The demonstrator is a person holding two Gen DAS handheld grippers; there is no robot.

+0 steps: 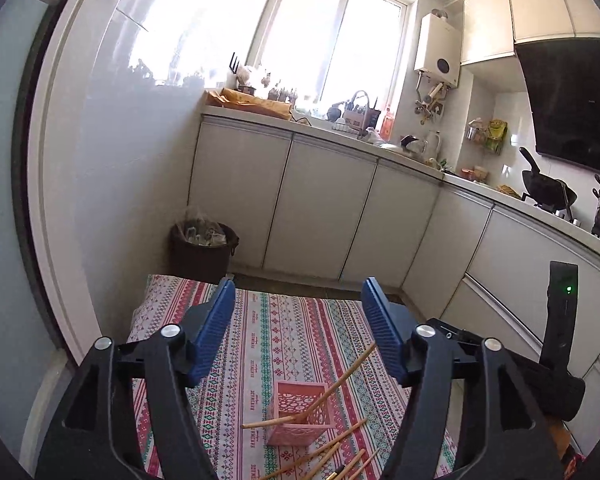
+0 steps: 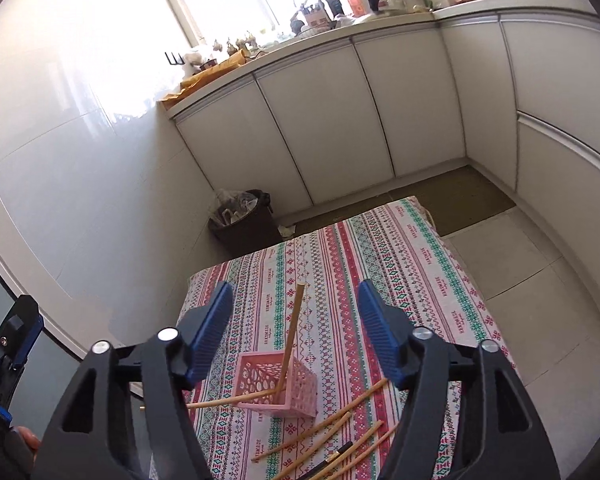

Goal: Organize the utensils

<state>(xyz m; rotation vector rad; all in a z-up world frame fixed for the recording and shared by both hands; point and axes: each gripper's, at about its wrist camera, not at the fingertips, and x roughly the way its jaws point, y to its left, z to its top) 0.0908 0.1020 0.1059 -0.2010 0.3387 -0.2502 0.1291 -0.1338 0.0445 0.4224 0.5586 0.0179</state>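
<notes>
A pink perforated holder (image 1: 300,412) (image 2: 278,382) stands on the patterned tablecloth (image 1: 284,336) (image 2: 380,264). Two wooden chopsticks (image 1: 342,382) (image 2: 294,330) stick out of it, one leaning up, one nearly level. Several more wooden chopsticks (image 1: 340,454) (image 2: 332,432) and one black chopstick (image 2: 332,456) lie loose on the cloth in front of the holder. My left gripper (image 1: 298,292) is open and empty, held above and behind the holder. My right gripper (image 2: 296,296) is open and empty above the holder.
A dark waste bin (image 1: 202,248) (image 2: 244,220) stands beyond the table's far edge by the wall. White kitchen cabinets (image 1: 324,200) (image 2: 328,120) with a cluttered counter run behind. The right gripper's body (image 1: 556,340) is at the right of the left view.
</notes>
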